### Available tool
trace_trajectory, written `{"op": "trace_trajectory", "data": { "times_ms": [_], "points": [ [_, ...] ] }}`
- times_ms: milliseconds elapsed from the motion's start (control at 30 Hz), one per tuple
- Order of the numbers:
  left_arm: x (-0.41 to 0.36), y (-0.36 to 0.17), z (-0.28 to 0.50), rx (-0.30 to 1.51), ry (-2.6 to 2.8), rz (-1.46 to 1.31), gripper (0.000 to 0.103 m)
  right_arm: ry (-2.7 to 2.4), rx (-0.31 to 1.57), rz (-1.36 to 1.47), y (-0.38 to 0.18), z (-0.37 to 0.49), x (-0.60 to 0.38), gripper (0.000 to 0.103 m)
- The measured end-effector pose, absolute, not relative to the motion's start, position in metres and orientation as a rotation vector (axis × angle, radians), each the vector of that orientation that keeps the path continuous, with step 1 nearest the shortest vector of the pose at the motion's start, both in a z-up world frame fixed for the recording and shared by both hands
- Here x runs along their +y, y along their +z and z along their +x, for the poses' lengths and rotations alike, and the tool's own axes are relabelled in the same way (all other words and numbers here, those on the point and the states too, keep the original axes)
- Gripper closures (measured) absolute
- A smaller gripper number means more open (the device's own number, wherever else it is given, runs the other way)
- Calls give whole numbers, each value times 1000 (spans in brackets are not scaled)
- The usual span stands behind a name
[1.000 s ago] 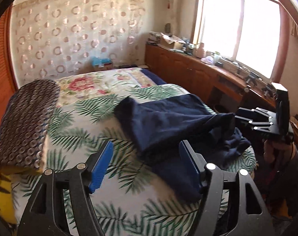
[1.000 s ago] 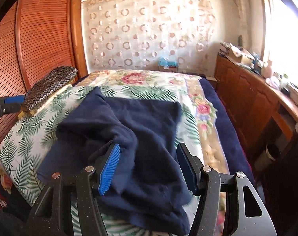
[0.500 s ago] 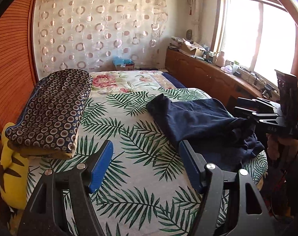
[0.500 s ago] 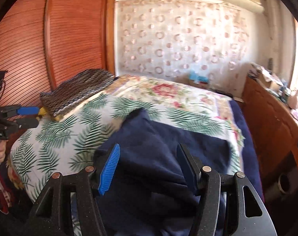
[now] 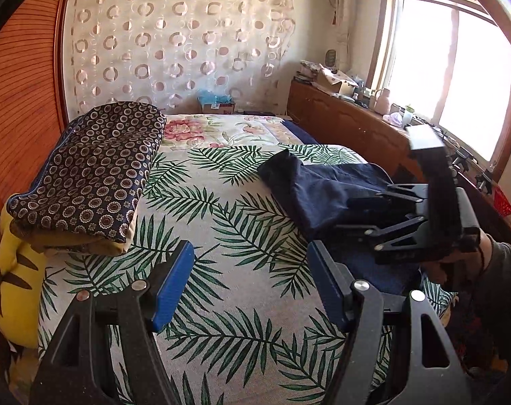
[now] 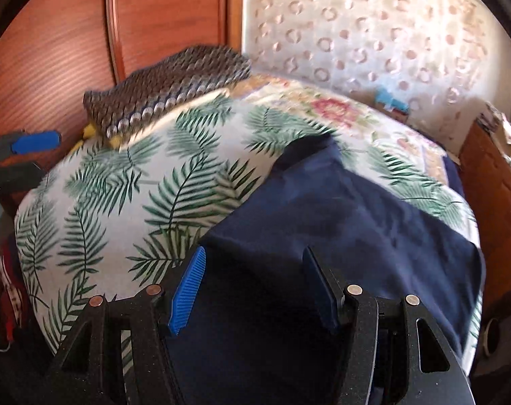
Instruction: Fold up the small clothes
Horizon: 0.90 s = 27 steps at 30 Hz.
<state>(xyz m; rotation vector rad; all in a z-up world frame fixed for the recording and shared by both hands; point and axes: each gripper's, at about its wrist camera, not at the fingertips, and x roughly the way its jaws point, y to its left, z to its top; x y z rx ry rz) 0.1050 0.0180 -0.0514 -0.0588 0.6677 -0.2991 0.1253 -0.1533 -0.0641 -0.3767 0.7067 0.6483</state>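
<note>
On bed [image 5: 242, 303], navy garment [image 6: 339, 222] lies rumpled under right hand-held gripper [image 6: 255, 287], jaws spread, empty; left hand-held gripper [image 5: 248, 287] likewise spread over bare bedspread, poised for flattening.

Both tongs, left [image 5: 248, 290] and right [image 6: 255, 290], seemingly gape empty.

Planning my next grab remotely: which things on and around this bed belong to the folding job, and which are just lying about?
Job:
navy garment
left gripper, open
right gripper, open, over the garment

Lying about:
patterned folded bedding
yellow cushion
leaf-print bedspread
cluttered sideboard
</note>
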Motion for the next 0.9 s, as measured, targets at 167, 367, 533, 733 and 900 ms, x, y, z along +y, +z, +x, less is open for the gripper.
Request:
{"op": "trace_trajectory", "data": {
  "times_ms": [167,367,533,733,900],
  "points": [
    [16,-56,105,677,-306,-56,33,669,751,-417,-77,139,-131,41],
    [13,-60,106,691,-314,-60,33,665,760,-451,-86,148,-116,41],
    [7,-63,106,699,-326,-55,33,662,761,-437,-85,148,-118,56],
    [-1,-67,106,709,-340,-51,33,698,719,-351,-68,142,-142,92],
    [-7,-69,105,713,-351,-43,33,639,631,-286,-40,143,-169,95]
  ]
}}
